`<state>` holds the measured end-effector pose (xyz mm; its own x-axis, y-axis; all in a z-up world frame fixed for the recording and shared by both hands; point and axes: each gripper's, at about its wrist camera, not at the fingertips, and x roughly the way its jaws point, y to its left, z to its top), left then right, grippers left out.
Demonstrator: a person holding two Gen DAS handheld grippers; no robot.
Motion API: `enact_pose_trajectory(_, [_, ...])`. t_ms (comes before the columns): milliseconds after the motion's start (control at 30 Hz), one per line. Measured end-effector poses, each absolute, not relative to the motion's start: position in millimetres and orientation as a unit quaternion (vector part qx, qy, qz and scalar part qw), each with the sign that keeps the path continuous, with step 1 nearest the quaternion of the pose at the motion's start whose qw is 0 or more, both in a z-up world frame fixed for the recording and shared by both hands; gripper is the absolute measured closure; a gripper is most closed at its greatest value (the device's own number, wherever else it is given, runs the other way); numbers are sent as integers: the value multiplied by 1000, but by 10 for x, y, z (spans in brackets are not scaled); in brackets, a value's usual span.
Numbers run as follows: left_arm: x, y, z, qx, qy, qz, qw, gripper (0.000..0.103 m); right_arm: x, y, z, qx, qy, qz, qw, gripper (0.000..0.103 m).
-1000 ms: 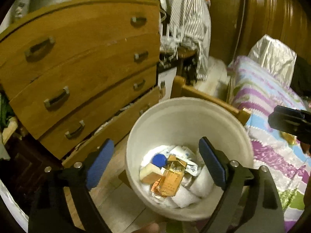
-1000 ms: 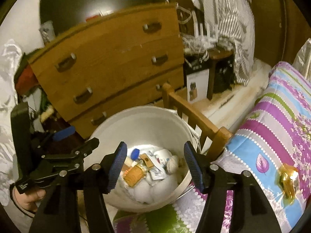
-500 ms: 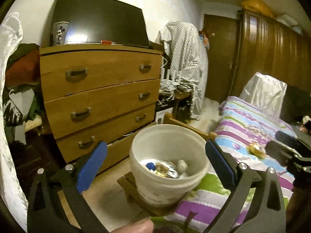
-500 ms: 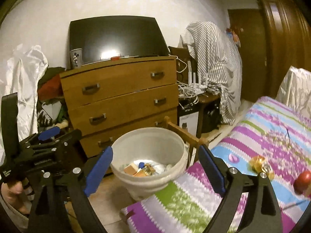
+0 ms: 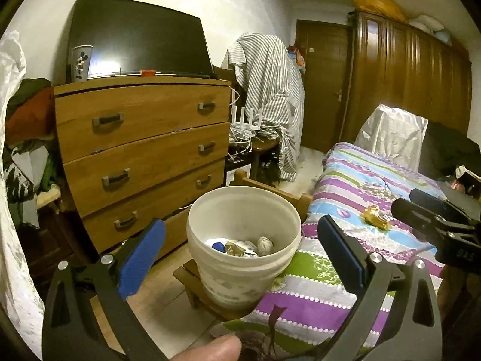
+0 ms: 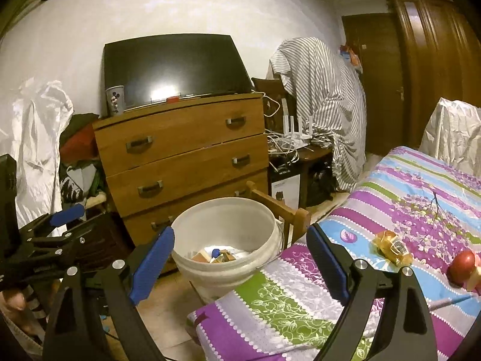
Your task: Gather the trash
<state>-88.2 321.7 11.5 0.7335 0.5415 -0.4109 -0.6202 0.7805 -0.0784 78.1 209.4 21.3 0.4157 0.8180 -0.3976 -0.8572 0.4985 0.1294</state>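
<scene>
Trash bucket (image 5: pixel 243 242), white plastic, sits on a low wooden stool (image 5: pixel 192 282) between the dresser (image 5: pixel 141 150) and the bed (image 5: pixel 366 210); scraps inside include a blue cap and balled tissue. My left tool (image 5: pixel 240 254) is spread wide, nothing between the blue pads, nothing touched. My right tool (image 6: pixel 240 263) is spread too, also empty, clear of everything. In the right wrist view the left tool shows at the left edge, held in a hand (image 6: pixel 13 297).

On the bed's striped cover lies a crumpled gold wrapper (image 6: pixel 390 248), loose, just right of the right tool's pad, and a red apple-like thing (image 6: pixel 461 266) near the far right edge; I cannot tell if it is whole. A TV (image 6: pixel 177 69) and a printed cup (image 6: pixel 114 100) stand on the dresser. A striped cloth (image 6: pixel 327 90) hangs over something beside the dresser. The bucket and the bed's corner post (image 6: pixel 302 215) stand between the left tool and the wrapper.

Versus a second ago: both tools were right over the bucket looking down into it; now both are pulled back and looking more level, and both are spread wider.
</scene>
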Motion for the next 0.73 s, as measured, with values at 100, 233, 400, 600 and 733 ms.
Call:
enact_pose_trajectory(100, [-878,3213,115,-104,187,315,925,6,793,2083,206,-47,211,499,839,14])
enact_pose_trajectory(233, [-872,3204,100,-104,190,319,923,6,807,2088,198,-48,214,500,838,14])
enact_pose_trajectory(400, [-868,3191,74,-102,191,315,924,6,822,2126,196,-48,216,500,837,14])
enact_pose_trajectory(600, [-816,3192,37,-99,206,308,923,6,819,2200,196,-48,216,498,838,12])
enact_pose_trajectory(733, [-792,3197,8,-101,213,307,922,5,834,2219,171,-48,219,496,839,11])
